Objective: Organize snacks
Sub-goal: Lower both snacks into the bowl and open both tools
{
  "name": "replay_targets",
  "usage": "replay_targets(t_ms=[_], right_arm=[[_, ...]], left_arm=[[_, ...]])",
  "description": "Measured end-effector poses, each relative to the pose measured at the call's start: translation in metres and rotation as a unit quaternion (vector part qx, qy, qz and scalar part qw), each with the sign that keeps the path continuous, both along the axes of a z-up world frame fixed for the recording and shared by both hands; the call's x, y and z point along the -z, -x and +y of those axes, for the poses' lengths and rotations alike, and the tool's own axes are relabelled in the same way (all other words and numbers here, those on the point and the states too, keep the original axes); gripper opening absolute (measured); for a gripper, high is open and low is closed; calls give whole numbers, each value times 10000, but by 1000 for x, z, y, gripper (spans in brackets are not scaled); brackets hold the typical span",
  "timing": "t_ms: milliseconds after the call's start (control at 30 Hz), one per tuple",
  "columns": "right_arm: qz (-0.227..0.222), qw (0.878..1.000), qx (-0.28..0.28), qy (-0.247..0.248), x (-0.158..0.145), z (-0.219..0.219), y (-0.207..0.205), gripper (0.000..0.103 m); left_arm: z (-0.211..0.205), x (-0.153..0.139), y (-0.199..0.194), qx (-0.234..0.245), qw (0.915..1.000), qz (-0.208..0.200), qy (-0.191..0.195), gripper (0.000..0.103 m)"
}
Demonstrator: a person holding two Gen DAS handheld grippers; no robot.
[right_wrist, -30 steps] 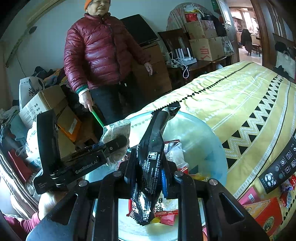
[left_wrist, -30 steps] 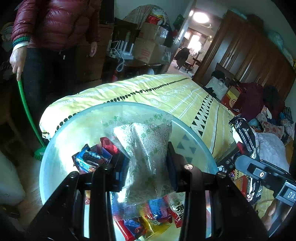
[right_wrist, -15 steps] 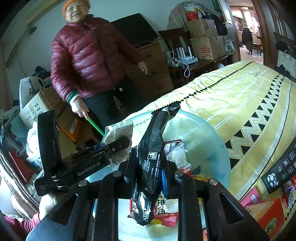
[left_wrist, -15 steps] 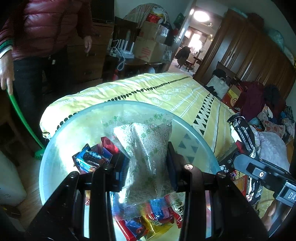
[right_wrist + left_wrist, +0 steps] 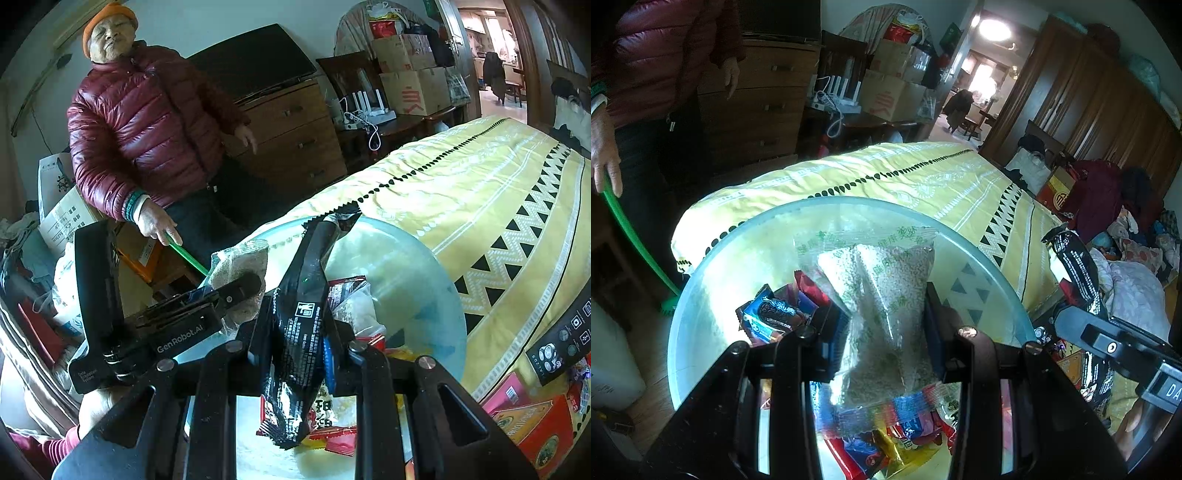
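While the left tongs (image 5: pixel 886 314) are pinching a grain bag (image 5: pixel 882 317) and the right tongs (image 5: pixel 299 332) a black packet (image 5: pixel 295 332), snacks are lying on the glass bench (image 5: pixel 713 280) beside a yellow-quilted bed (image 5: pixel 923 181).

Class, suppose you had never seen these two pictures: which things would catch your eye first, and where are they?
Each gripper grips a snack above the round glass table: the left gripper a clear bag of pale grains, the right gripper a black packet. Behind stands a person in a red puffer jacket, beside the yellow patterned bedspread.
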State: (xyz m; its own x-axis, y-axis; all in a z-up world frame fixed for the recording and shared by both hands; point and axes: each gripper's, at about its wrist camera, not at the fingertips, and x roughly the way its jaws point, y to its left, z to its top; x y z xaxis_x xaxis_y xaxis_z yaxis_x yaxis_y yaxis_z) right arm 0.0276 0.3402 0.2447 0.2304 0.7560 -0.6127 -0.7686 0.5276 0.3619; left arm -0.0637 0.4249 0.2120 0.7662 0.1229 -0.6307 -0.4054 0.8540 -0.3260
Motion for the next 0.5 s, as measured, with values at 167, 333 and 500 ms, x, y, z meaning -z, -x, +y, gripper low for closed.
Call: replay_targets(t_ms=[167, 333, 500], right_arm=[[-4, 10000, -3, 0, 0, 0, 0, 25], [3, 10000, -10, -1, 2, 3, 2, 26], [9, 10000, -6, 2, 4, 4, 2, 26]], left_arm=[[0, 0, 0, -2, 10000, 2, 1, 37], [1, 2, 0, -4, 10000, 15, 3, 37], [1, 4, 1, -3, 10000, 28, 7, 37]])
